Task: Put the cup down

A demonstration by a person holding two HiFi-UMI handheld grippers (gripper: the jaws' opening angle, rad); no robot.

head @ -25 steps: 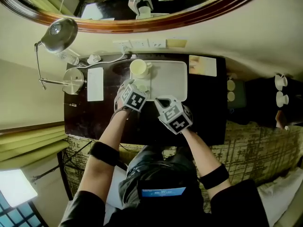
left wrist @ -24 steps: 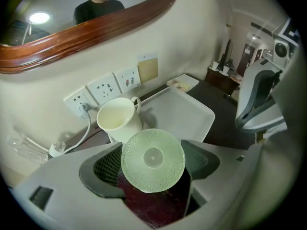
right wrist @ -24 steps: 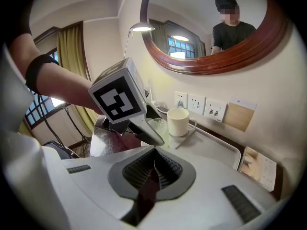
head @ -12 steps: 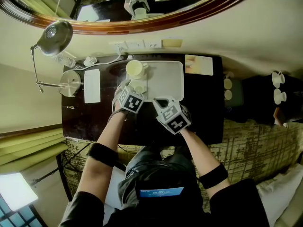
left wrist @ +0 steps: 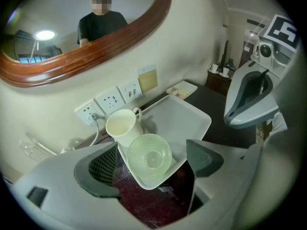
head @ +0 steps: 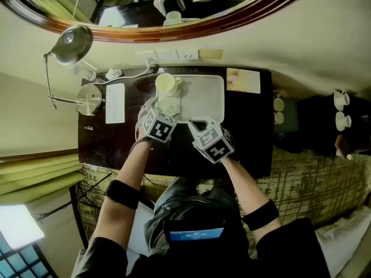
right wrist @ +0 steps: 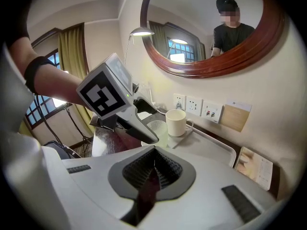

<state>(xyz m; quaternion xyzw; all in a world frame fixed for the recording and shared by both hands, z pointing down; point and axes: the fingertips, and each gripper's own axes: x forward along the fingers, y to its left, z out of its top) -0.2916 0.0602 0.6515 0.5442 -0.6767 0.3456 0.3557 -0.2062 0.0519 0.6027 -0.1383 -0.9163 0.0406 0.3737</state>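
Note:
A clear textured glass cup (left wrist: 149, 155) stands upright on the near left corner of the white tray (left wrist: 180, 123), beside a white mug (left wrist: 121, 126). My left gripper (left wrist: 153, 164) hovers just above the cup, open. Its jaws have just been opening, and the pads stand apart from the glass on either side. From the head view the cup (head: 168, 105) shows just beyond the left gripper (head: 160, 114). My right gripper (right wrist: 153, 169) is shut with nothing in it, held over the dark desk near the tray's front edge (head: 198, 124).
The dark desk (head: 116, 143) stands against the wall under a wood-framed mirror. A desk lamp (head: 72, 42), its round base (head: 90, 99) and a white card (head: 115, 103) are at the left. Wall sockets (head: 171, 55) lie behind the tray, a leaflet (head: 243, 80) to its right.
The left gripper has lifted and drawn back a little from the glass cup, its jaws spread wider. The cup stays on the tray. The right gripper has not moved.

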